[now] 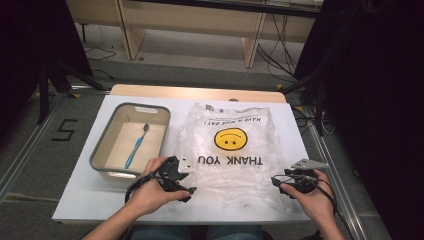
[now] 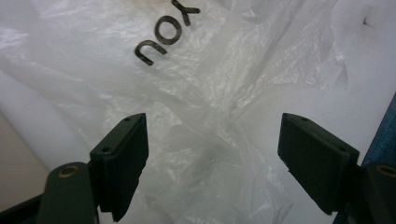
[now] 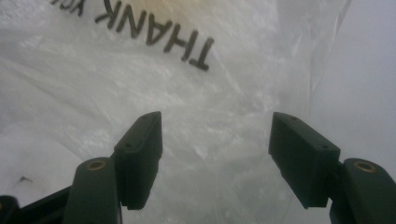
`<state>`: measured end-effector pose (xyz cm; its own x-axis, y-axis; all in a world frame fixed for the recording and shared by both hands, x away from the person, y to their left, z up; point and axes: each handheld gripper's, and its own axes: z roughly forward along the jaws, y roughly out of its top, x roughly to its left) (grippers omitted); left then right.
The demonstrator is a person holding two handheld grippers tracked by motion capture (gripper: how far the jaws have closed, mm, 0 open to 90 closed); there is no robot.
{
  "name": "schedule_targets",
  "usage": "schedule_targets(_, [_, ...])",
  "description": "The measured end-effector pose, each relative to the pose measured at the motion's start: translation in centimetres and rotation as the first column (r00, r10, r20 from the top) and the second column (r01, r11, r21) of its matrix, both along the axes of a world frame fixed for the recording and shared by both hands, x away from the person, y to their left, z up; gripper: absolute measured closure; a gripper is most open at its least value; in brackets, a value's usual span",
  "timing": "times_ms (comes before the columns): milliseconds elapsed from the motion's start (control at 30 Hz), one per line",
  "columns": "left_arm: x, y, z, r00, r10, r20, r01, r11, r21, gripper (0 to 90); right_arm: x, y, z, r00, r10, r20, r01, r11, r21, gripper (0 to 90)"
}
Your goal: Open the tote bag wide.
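A thin, see-through plastic bag with a yellow smiley face and black "THANK YOU" letters (image 1: 231, 150) is laid flat on the white table (image 1: 80, 200). The open end of the bag seems to be turned toward the person, but this cannot be told for sure. Left of the bag, a blue toothbrush (image 1: 136, 146) is seen lying inside a grey, box-shaped tub (image 1: 100, 155).

The left gripper (image 1: 186, 192) is held at the bag's near left corner and the right gripper (image 1: 278, 183) at its near right corner. Both are held wide open — crinkly plastic is seen between the jaws in the left gripper view (image 2: 212, 154) and in the right gripper view (image 3: 215, 149), but nothing is pinched yet.

The step looks like grabbing the bag's edge so it can be opened. It would best be done slowly: just the top sheet should be pinched on each side, not both sheets together. The jaws should be lowered until the plastic is touched, then closed softly — thin plastic slips and tears easily. The table should not be scraped.
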<state>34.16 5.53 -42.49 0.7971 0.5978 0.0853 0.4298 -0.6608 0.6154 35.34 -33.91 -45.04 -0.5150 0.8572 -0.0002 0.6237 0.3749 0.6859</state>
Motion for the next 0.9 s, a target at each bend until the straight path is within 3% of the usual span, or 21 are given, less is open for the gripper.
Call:
schedule_targets(133, [0.2,-1.6,-1.1,0.9981,-0.036,-0.051,0.039,0.9973,0.062,27.4,0.2,-0.3,-0.4,0.998,-0.032,-0.054,0.031,0.999,-0.017,43.8])
schedule_targets(267, [0.7,-2.7,-2.4,0.9937,-0.042,-0.104,0.055,0.9905,0.126,32.0,0.3,-0.2,-0.6,0.9962,-0.026,-0.083,0.025,0.999,-0.02,47.5])
schedule_targets(333, [1.2,-2.7,-2.6,0.9945,-0.03,-0.101,0.045,0.9874,0.151,46.3,0.3,-0.2,-0.8,0.9948,-0.02,-0.1,0.018,0.999,-0.026,50.7])
schedule_targets(367, [1.5,-2.7,-2.7,0.9946,-0.018,-0.102,0.035,0.9854,0.167,53.2,0.4,-0.2,-0.9,0.9926,-0.017,-0.121,0.013,0.999,-0.037,56.7])
schedule_targets(400, [1.7,-2.6,-2.8,0.995,-0.014,-0.099,0.032,0.9824,0.184,53.2,0.4,-0.2,-0.9,0.9926,-0.017,-0.121,0.013,0.999,-0.037,56.7])
schedule_targets(467, [2.2,-2.6,-3.1,0.9945,0.002,-0.105,0.02,0.9791,0.202,63.2,0.4,-0.3,-1.0,0.9887,-0.017,-0.149,0.012,0.999,-0.039,62.4])
schedule_targets(500, [2.4,-2.6,-3.2,0.9941,0.001,-0.109,0.023,0.9765,0.214,70.5,0.5,-0.3,-1.1,0.9859,-0.006,-0.167,-0.002,0.999,-0.049,70.3])
schedule_targets(567, [2.7,-2.6,-3.5,0.9931,0.007,-0.117,0.02,0.973,0.23,73.8,0.5,-0.3,-1.2,0.9849,-0.003,-0.173,-0.007,0.998,-0.057,73.8])
schedule_targets(633, [3.0,-2.7,-3.7,0.9927,0.018,-0.119,0.011,0.9714,0.237,84.1,0.5,-0.3,-1.3,0.9813,-0.003,-0.192,-0.012,0.997,-0.074,83.6])
schedule_targets(733, [3.6,-2.8,-4.1,0.9927,0.038,-0.115,-0.01,0.9705,0.241,89.2,0.4,-0.4,-1.3,0.9786,-0.004,-0.206,-0.01,0.998,-0.07,90.0])
schedule_targets(900, [4.6,-3.2,-4.1,0.9952,0.06,-0.077,-0.039,0.968,0.248,89.5,0.2,-0.5,-0.9,0.9775,-0.024,-0.21,0.011,0.998,-0.064,90.0])
